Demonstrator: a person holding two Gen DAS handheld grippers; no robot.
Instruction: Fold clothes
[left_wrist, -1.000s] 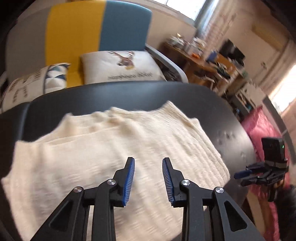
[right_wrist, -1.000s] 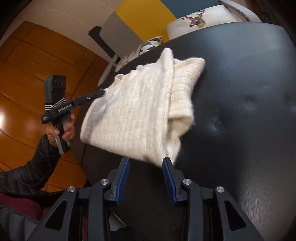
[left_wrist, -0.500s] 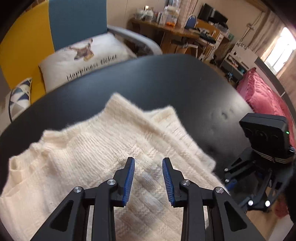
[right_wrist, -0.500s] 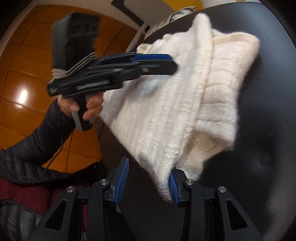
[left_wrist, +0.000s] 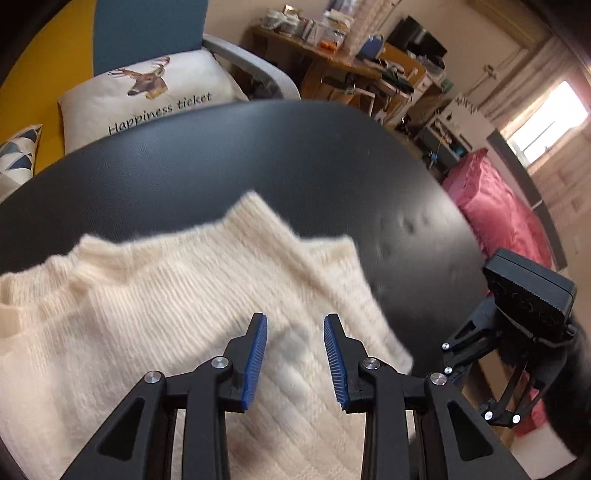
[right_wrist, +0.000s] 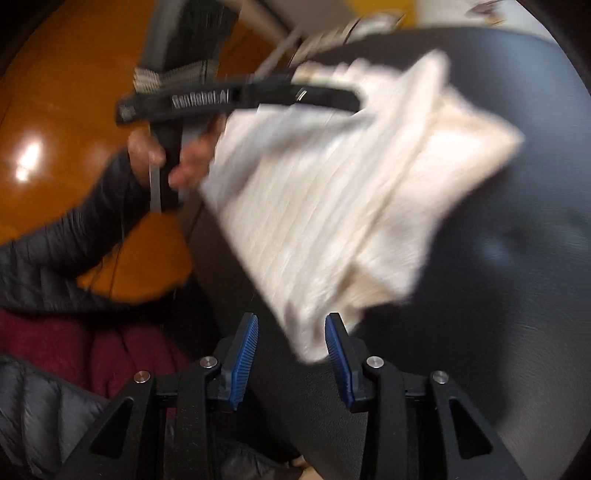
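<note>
Plainly, my left tool (left_wrist: 294, 352) hung with its pads apart over the cream knit sweater (left_wrist: 177, 314), gripping nothing. That sweater lay folded beneath and ahead of it on the black padded surface (left_wrist: 258, 155); I judged it soft, light, floppy, best pinched at a doubled edge. My right tool (right_wrist: 291, 347) was closing around the near corner, pads not yet pressing. Beyond sat a deer cushion (left_wrist: 147, 96), cluttered desk (left_wrist: 332, 55), pink bedding (left_wrist: 498, 218).

Black padded surface (left_wrist: 295, 162) bears folded cream knit sweater (left_wrist: 155, 302).
</note>
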